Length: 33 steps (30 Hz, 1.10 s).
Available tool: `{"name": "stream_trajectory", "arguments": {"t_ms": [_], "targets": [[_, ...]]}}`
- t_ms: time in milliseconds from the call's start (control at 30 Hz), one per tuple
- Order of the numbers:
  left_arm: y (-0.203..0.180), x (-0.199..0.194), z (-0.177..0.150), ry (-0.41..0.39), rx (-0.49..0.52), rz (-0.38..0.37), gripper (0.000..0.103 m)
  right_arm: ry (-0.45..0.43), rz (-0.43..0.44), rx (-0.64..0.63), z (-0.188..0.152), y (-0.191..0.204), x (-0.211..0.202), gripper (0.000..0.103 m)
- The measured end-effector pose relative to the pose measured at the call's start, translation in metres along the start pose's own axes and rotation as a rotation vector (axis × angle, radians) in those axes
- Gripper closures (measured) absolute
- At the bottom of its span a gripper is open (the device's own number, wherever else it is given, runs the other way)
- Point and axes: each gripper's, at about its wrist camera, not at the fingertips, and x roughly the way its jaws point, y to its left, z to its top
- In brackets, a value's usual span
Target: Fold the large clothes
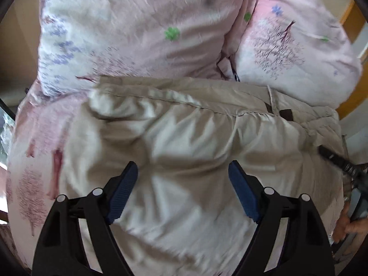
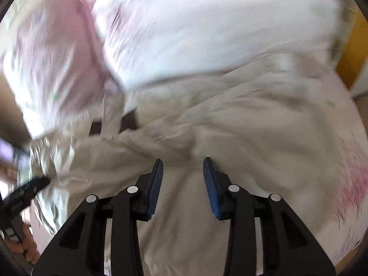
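Observation:
A large beige padded garment point(image 1: 188, 133) lies crumpled on a pink flowered bedsheet point(image 1: 34, 161). It has a stitched seam and a brown tab point(image 1: 286, 114) near its far right. My left gripper point(image 1: 182, 172) is open just above the garment's near part, nothing between its blue pads. In the right wrist view the same garment point(image 2: 230, 126) fills the middle, blurred. My right gripper point(image 2: 183, 168) is open over it, jaws partly apart, empty. The other gripper shows at the right edge of the left view point(image 1: 338, 161) and the left edge of the right view point(image 2: 25, 193).
Two pink flowered pillows point(image 1: 138, 27) point(image 1: 294, 46) lie behind the garment at the head of the bed. A yellow wooden frame point(image 1: 352, 16) stands at the far right. A hand point(image 1: 352, 227) holds the right gripper's handle.

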Motion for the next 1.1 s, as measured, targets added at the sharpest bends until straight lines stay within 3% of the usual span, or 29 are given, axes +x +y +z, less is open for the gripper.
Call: {"name": "stream_trajectory", "arguments": {"t_ms": [133,300,400,467,600,733,800,900,1100], "targets": [[0.025,-0.006,0.006,-0.013,-0.002,0.016,0.022,-0.05,-0.083,0.139,0.005,-0.045,-0.01,0.064],[0.032,0.027,0.016,0.045,-0.033,0.088,0.022,0.137,-0.16,0.205,0.013,-0.087,0.052,0.07],[0.036,0.039,0.013,0.061,-0.107,0.111,0.022,0.16,-0.158,0.137,0.016,-0.087,0.071,0.07],[0.031,0.041,0.014,0.059,-0.092,0.147,0.022,0.186,-0.154,0.12,0.021,-0.083,0.076,0.07],[0.024,0.02,0.006,0.01,-0.074,0.177,0.022,0.102,-0.136,0.082,0.023,-0.08,0.049,0.064],[0.024,-0.003,-0.009,-0.047,-0.033,0.2,0.022,-0.027,-0.122,0.067,0.002,-0.092,0.003,0.056],[0.023,-0.011,-0.017,-0.06,-0.014,0.213,0.02,-0.048,-0.123,0.069,-0.005,-0.093,-0.006,0.053],[0.021,-0.014,-0.032,-0.066,-0.002,0.217,0.019,-0.043,-0.137,0.071,-0.016,-0.092,-0.008,0.05],[0.021,0.015,-0.044,0.005,-0.021,0.222,0.014,0.071,-0.2,0.075,-0.034,-0.102,0.024,0.047]]}}
